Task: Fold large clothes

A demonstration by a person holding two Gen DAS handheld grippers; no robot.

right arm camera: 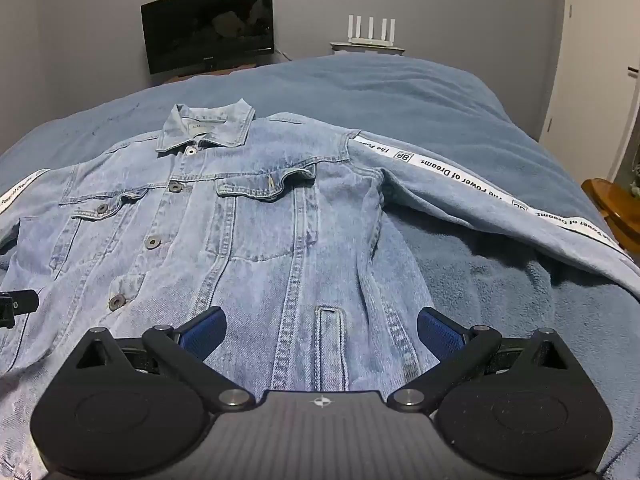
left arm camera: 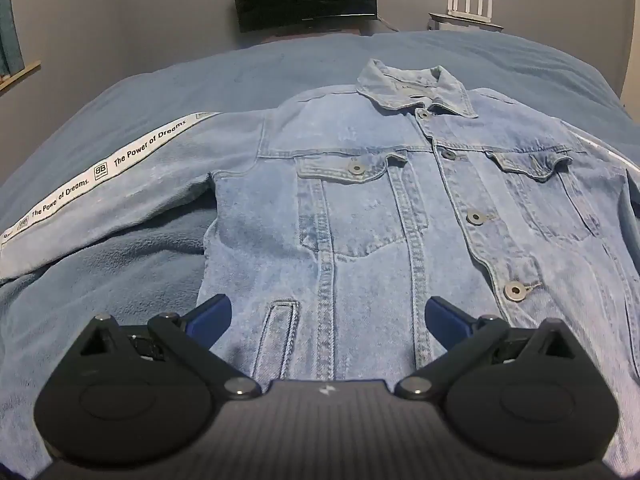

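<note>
Holding both tools spread wide, we grip nothing: the left gripper (left arm camera: 327, 319) and right gripper (right arm camera: 321, 330) each hover above the lower front of the denim jacket (left arm camera: 400, 216), jaws released with cloth showing between them. The jacket lies buttoned and face-up on the blue blanket (right arm camera: 400, 92), collar far ahead of the jaws. Its left sleeve (left arm camera: 112, 196) and right sleeve (right arm camera: 500, 208) stretch outward past our outer fingers, with open blanket beyond each.

Dim, bluish light — soft shadows, heavy fisheye edge warp.
</note>
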